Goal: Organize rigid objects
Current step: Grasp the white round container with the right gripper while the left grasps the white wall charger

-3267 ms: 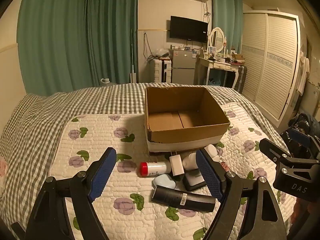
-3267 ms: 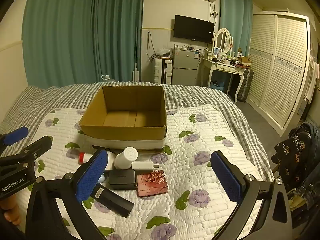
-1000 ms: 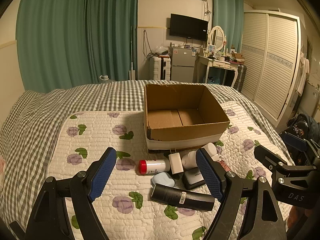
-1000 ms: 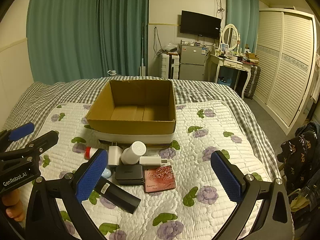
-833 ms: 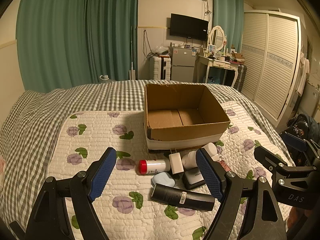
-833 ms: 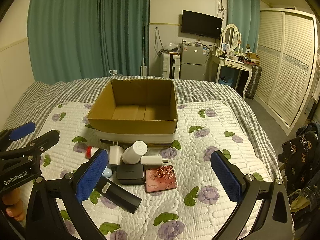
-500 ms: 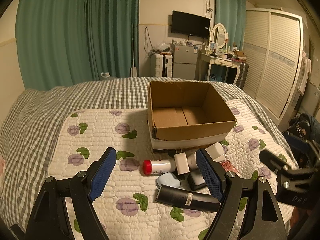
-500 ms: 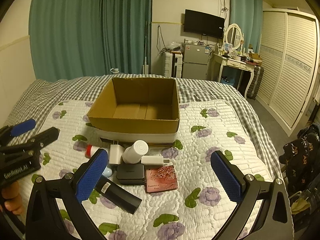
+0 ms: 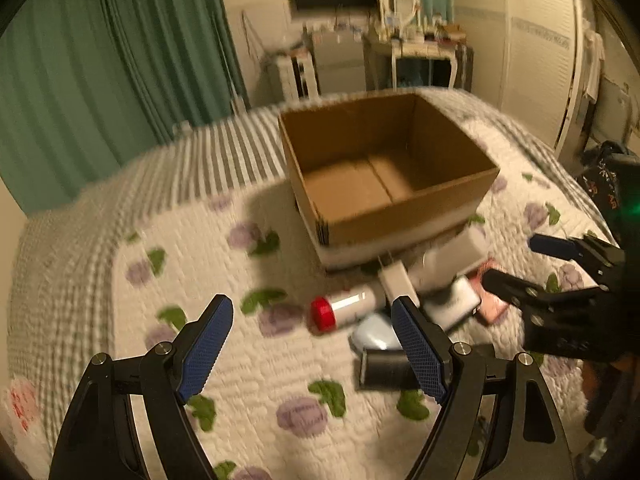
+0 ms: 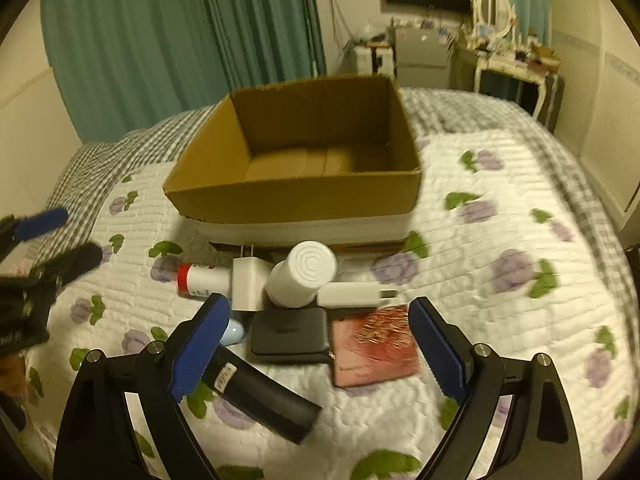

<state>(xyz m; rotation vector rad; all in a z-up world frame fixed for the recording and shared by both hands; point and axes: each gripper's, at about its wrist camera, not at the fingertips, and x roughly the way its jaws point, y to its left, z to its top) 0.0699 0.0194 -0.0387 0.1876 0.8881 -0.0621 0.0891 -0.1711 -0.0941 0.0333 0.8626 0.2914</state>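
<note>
An empty cardboard box (image 10: 304, 200) (image 9: 408, 212) stands on the quilted bed. In front of it lies a pile: a red-capped white bottle (image 10: 202, 278) (image 9: 344, 306), a white charger (image 10: 246, 280), a white jar (image 10: 302, 274), a white adapter (image 10: 354, 294), a dark case (image 10: 290, 334), a red booklet (image 10: 374, 346), a black cylinder (image 10: 260, 396) (image 9: 384, 368) and a pale blue object (image 9: 374, 330). My right gripper (image 10: 316, 344) is open, low over the dark case and booklet. My left gripper (image 9: 310, 342) is open, just left of the pile, near the bottle.
The floral quilt (image 10: 500, 240) covers the bed, with checked sheet behind. Teal curtains (image 10: 180, 40), a dressing table (image 10: 512, 64) and a wardrobe stand beyond. The right gripper shows at the right edge of the left wrist view (image 9: 560, 280).
Both grippers have dropped forward and down toward the pile. The right one has closed in over the case and booklet. Both stay open and empty; the left view is motion-blurred.
</note>
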